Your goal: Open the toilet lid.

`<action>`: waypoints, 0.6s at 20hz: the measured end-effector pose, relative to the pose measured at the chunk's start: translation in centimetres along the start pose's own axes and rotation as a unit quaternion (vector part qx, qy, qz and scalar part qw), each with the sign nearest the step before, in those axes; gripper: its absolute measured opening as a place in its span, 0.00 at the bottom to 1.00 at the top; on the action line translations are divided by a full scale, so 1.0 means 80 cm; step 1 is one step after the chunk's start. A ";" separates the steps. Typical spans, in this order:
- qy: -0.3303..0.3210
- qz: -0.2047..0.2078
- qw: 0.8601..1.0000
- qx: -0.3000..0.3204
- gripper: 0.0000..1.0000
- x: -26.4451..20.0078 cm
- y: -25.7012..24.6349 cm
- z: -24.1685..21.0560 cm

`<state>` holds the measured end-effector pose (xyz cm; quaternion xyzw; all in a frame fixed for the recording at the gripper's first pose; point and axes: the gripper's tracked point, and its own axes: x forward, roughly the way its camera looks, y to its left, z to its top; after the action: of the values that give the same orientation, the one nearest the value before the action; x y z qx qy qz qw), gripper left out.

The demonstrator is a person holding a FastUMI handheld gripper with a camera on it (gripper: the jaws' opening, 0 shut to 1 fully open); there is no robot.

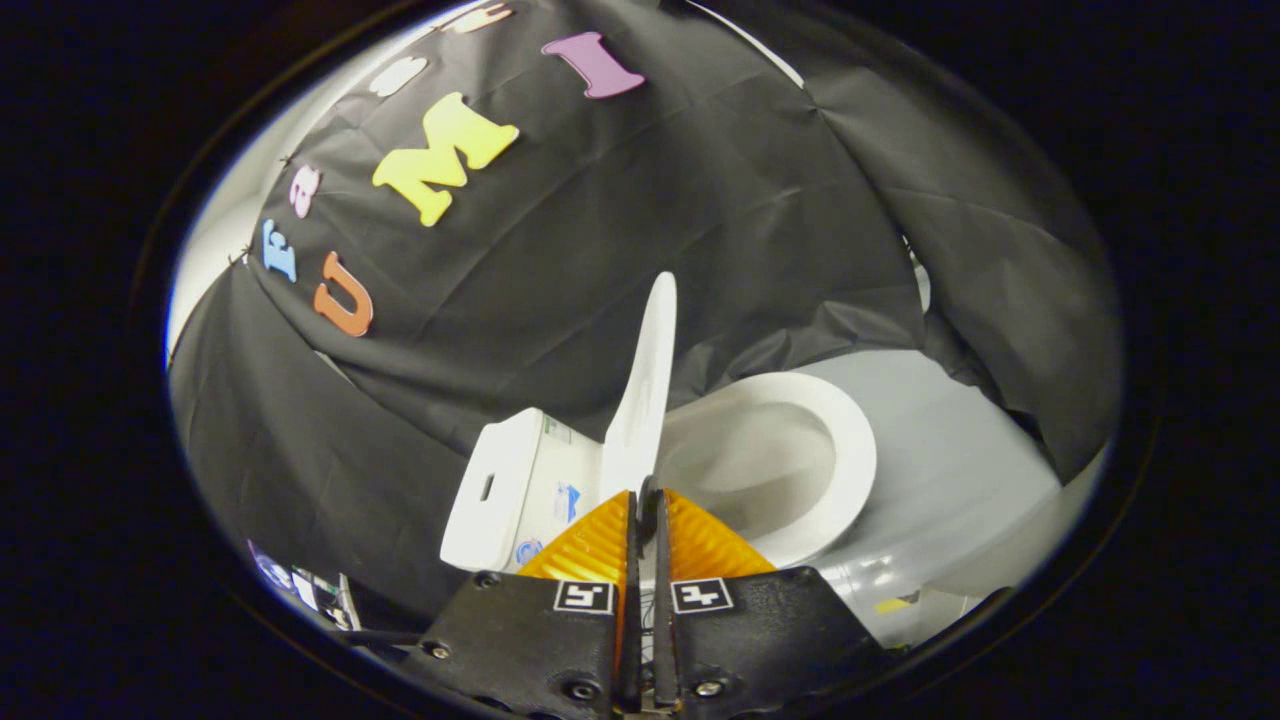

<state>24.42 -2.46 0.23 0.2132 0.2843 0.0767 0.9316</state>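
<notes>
The lid is seen edge-on at frame centre, raised nearly upright, its long axis running up from the hand-held gripper. Its lower edge is pinched between the nearly closed fingers; the bowl lies open to the right.

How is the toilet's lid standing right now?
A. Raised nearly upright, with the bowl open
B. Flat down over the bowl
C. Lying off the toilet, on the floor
A: the lid stands nearly on end, its lower edge pinched between the fingers of the gripper, and the bowl beside it lies open.
</notes>
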 end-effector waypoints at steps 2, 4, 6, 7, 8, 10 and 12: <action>-0.001 -0.004 1.000 -0.007 0.08 0.000 0.011 0.001; -0.004 -0.005 1.000 -0.013 0.08 -0.001 0.023 0.002; -0.007 -0.002 1.000 -0.019 0.08 -0.004 0.037 0.001; -0.007 -0.003 1.000 -0.024 0.08 -0.004 0.044 0.002; -0.006 -0.005 0.999 -0.032 0.09 -0.004 0.053 0.001; -0.003 -0.010 0.999 -0.051 0.09 -0.004 0.070 0.002; -0.003 -0.015 0.998 -0.069 0.09 -0.003 0.088 0.004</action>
<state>24.29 3.66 3.69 0.1444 0.2788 0.0819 0.9459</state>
